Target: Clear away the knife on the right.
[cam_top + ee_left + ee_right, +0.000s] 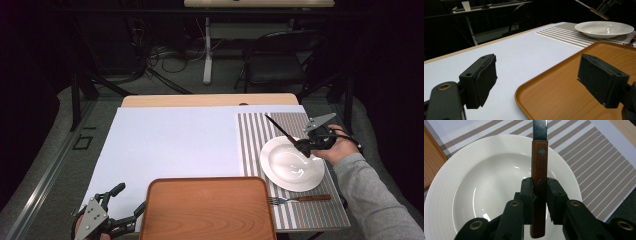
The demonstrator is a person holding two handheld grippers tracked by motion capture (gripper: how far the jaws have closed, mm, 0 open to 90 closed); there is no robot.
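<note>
Knife (539,160) clamped by its wooden handle between the pads of the right gripper (539,192), blade running up and away from the jaws; handle with two rivets, lower end sticking out below the pads. Held in the air above the white plate (486,182), not touching it. Seen from the high view as a dark thin blade (280,127) slanting toward the far left over the striped placemat (250,135), with the right gripper (306,148) over the far right rim of the plate (292,165) and the hand (336,148) just behind it, grey sleeve (375,200) coming in from the bottom right corner.

Plate resting on the placemat at the right side of the table (170,145). Fork (297,199) with a wooden handle lying flat on the placemat, just beside the near rim of the plate, tines pointing left toward the tray.

Wooden tray (207,210) sitting at the near edge of the table, its right edge touching or overlapping the placemat.

Left gripper (127,205) low at the near left corner of the table, jaws spread wide with nothing between them; in the left gripper view one pad (482,77) over the white table surface, the other (602,80) over the near left corner of the tray (564,92); whether the pads touch anything, hard to tell
</note>
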